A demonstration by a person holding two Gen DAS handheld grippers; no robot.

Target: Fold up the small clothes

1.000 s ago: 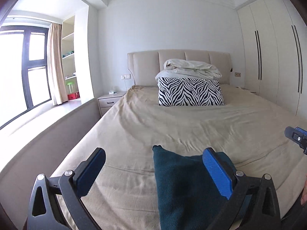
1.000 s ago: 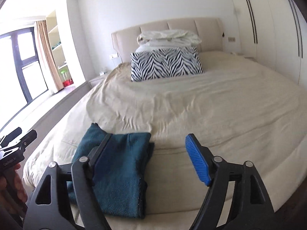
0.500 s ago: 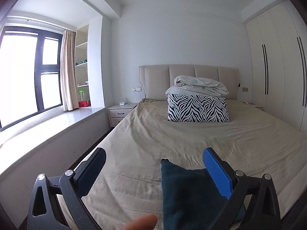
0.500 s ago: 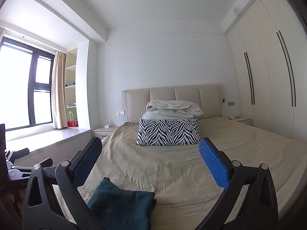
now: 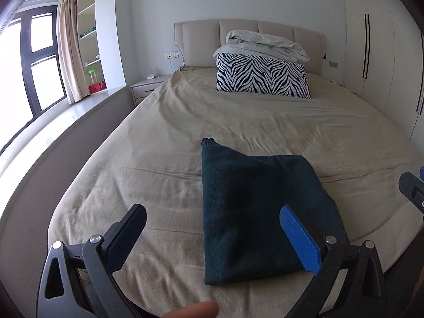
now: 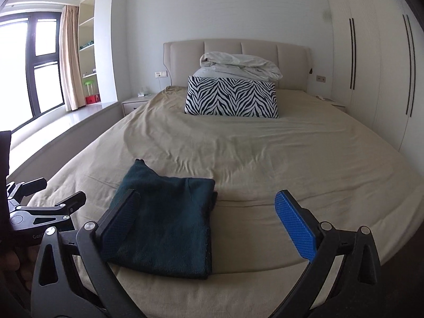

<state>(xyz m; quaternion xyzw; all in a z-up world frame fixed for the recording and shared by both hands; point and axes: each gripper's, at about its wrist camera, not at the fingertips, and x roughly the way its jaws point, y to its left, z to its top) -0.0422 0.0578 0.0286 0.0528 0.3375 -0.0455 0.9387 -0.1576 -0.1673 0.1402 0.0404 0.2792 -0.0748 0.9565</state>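
Note:
A dark teal knitted garment (image 5: 259,212) lies folded into a flat rectangle near the foot of the beige bed (image 5: 238,122); it also shows in the right wrist view (image 6: 164,217). My left gripper (image 5: 212,217) is open and empty, held above the bed's front edge with the garment under its right finger. My right gripper (image 6: 209,204) is open and empty, with the garment under its left finger. The left gripper's body shows at the left edge of the right wrist view (image 6: 39,206).
A zebra-print pillow (image 5: 262,79) and a rumpled white duvet (image 5: 265,43) sit at the padded headboard. A nightstand (image 5: 147,88) and a window ledge are on the left. White wardrobes (image 5: 384,61) line the right wall.
Both grippers tilted up toward the wall half a second ago and have now tilted back down over the folded garment. Both stay open; the garment has not moved.

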